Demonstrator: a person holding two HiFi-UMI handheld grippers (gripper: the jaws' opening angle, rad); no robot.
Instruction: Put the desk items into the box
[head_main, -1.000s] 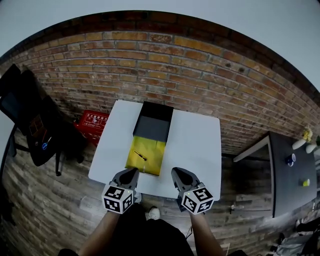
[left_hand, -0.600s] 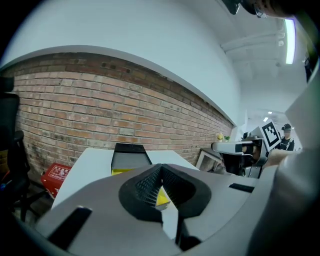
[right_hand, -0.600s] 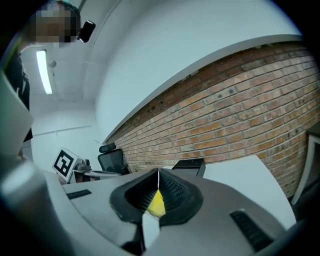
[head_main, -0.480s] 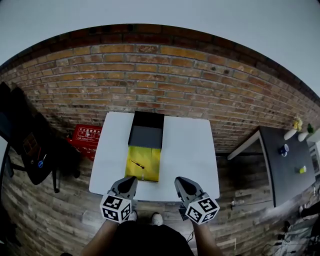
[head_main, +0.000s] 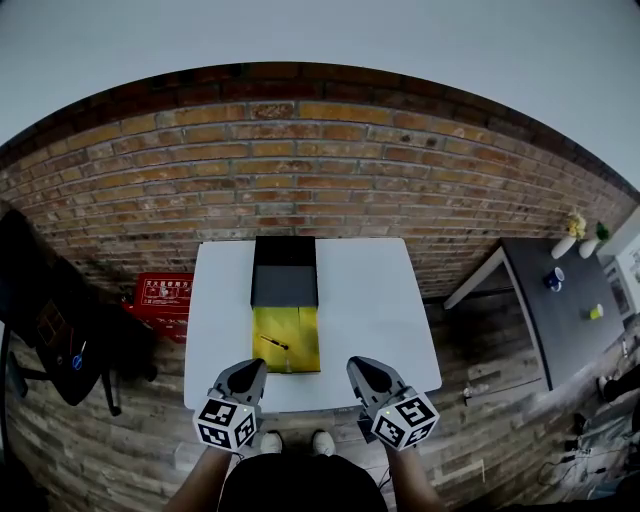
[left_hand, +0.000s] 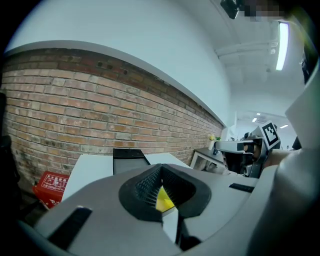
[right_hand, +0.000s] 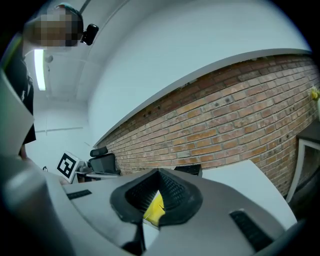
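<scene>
On the white table (head_main: 365, 300) a black open box (head_main: 285, 270) stands at the far middle. In front of it lies a yellow sheet (head_main: 290, 335) with a small dark pen (head_main: 274, 343) on it. My left gripper (head_main: 247, 375) hovers over the table's near edge, just left of the sheet's front, shut and empty. My right gripper (head_main: 362, 372) hangs level with it to the right, also shut on nothing. In the left gripper view the left gripper (left_hand: 160, 167) points at the box (left_hand: 129, 154). A patch of yellow shows behind the closed right gripper (right_hand: 159, 172).
A brick wall (head_main: 320, 160) runs behind the table. A red crate (head_main: 165, 293) sits on the wooden floor at the table's left, with a black chair (head_main: 45, 330) further left. A dark desk (head_main: 560, 310) with a mug and small items stands at the right.
The head view has swung, so the table and box now sit more squarely ahead. Both grippers stay shut near the table's front edge, a little lower in the picture.
</scene>
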